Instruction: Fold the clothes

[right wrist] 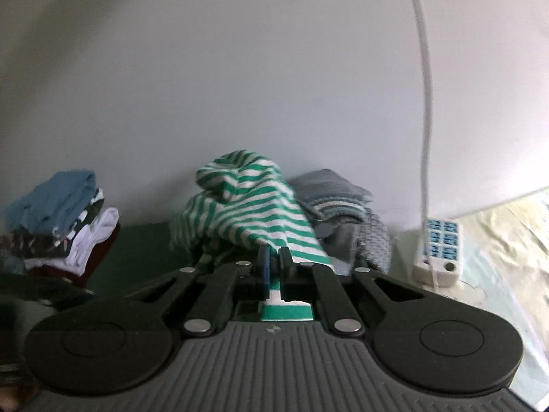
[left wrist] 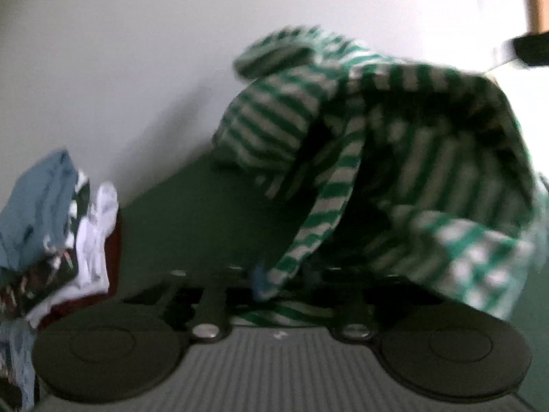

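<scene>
wall (right wrist: 240,51): plain white | surface (right wrist: 137,240): dark green | cord (right wrist: 425,103): white, to power strip (right wrist: 439,250)

blurred green-striped garment (left wrist: 394,144) fills the frame's right, pinched in the left gripper (left wrist: 271,285); stacked clothes (left wrist: 58,226) lower left.

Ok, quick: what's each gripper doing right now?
Left gripper: shut on the striped garment.
Right gripper: shut on the striped garment.

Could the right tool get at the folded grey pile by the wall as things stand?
Probably not right away. The right tool is shut on the green-striped garment, which drapes in front of much of the grey pile. It would likely need to release or move that garment first.
</scene>
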The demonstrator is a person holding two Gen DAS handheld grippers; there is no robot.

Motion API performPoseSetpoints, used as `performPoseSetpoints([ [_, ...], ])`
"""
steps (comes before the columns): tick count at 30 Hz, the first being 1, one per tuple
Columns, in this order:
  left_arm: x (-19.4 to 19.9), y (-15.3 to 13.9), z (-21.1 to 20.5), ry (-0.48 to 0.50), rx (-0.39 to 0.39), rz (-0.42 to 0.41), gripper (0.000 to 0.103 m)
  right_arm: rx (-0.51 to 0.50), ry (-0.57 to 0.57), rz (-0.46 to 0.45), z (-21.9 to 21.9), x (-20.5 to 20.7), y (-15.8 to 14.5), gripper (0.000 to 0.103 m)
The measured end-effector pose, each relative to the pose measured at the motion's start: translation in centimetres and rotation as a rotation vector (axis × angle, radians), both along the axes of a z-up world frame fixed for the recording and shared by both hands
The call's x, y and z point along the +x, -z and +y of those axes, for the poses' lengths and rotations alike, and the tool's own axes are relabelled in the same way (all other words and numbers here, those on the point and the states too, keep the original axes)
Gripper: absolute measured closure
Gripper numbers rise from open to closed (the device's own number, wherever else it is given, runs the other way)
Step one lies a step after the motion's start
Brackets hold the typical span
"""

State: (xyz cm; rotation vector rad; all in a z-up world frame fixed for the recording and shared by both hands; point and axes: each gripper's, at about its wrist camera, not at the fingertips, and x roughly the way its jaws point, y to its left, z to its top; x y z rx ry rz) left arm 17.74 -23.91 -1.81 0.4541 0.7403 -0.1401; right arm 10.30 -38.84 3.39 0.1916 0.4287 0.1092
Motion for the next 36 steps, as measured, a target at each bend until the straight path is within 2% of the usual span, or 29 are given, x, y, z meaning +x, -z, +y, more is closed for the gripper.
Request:
performPoseSetpoints([
  [3,1.9,0.8,2.1,-0.123,-0.015,0.013,0.093,-0.006,0.061,-0.031,-1.3,-1.2,-0.6,0.103],
  [5,2.3,0.6,3.7,-0.198,-0.045,-0.001,0.095,-0.029,0.063,0.010,-2.0,-1.0,-0.3,0.103],
  [6,2.2,0.1,4.5,-0.225,-0.077,-0.020,0.095,-0.031,0.045,0.028,-2.2,-1.0,-0.2,0.099],
  [9,1.3,-1.8,6.5,-0.288,-0.162,-0.085,0.095,-0.048,-0.017,0.037,-0.9,-0.6,0.4,0.076],
  [11,-0.1,-3.3,7.5,-0.313,-0.204,-0.133,0.094,-0.089,-0.065,0.014,0.9,-0.5,0.6,0.049],
  [14,-1.8,-4.5,8.6,-0.322,-0.240,-0.159,0.094,-0.159,-0.155,-0.018,4.1,0.3,0.9,0.035],
  [16,-2.6,-4.8,8.5,-0.322,-0.240,-0.154,0.094,-0.225,-0.206,-0.016,6.3,1.6,1.5,0.034],
  [19,-3.8,-4.9,8.3,-0.327,-0.246,-0.150,0.094,-0.337,-0.216,-0.029,8.6,3.9,2.7,0.042],
  [21,-4.4,-5.3,8.5,-0.338,-0.261,-0.154,0.094,-0.383,-0.178,-0.044,9.0,5.4,3.1,0.067],
  [22,-4.7,-5.5,8.7,-0.344,-0.269,-0.157,0.094,-0.341,-0.168,-0.018,8.1,6.0,3.0,0.086],
  [23,-5.0,-5.7,8.8,-0.349,-0.276,-0.159,0.094,-0.295,-0.156,0.006,7.3,6.5,2.8,0.099],
  [25,-5.6,-6.1,9.1,-0.360,-0.291,-0.164,0.094,-0.144,-0.119,0.021,4.4,6.5,2.0,0.103],
  [28,-6.6,-6.8,9.8,-0.370,-0.318,-0.169,0.094,-0.133,0.019,-0.050,1.0,4.2,0.4,0.103],
  [30,-7.0,-7.1,9.8,-0.365,-0.321,-0.164,0.094,-0.090,0.050,-0.046,-1.7,2.6,-0.6,0.103],
  [31,-7.2,-7.1,9.7,-0.361,-0.322,-0.159,0.094,-0.074,0.022,-0.031,-2.4,2.2,-0.9,0.103],
  [33,-7.5,-7.0,8.9,-0.346,-0.312,-0.158,0.095,-0.083,-0.036,-0.026,-1.8,1.6,-1.2,0.089],
  [34,-7.7,-6.9,8.4,-0.339,-0.301,-0.160,0.095,-0.098,-0.062,-0.033,-1.1,1.2,-1.3,0.072],
  [35,-7.8,-6.9,7.8,-0.333,-0.290,-0.162,0.096,-0.119,-0.108,-0.049,0.1,1.0,-1.2,0.046],
  [36,-8.2,-7.2,7.6,-0.328,-0.293,-0.168,0.096,-0.137,-0.154,-0.056,1.4,1.1,-1.0,0.033],
])
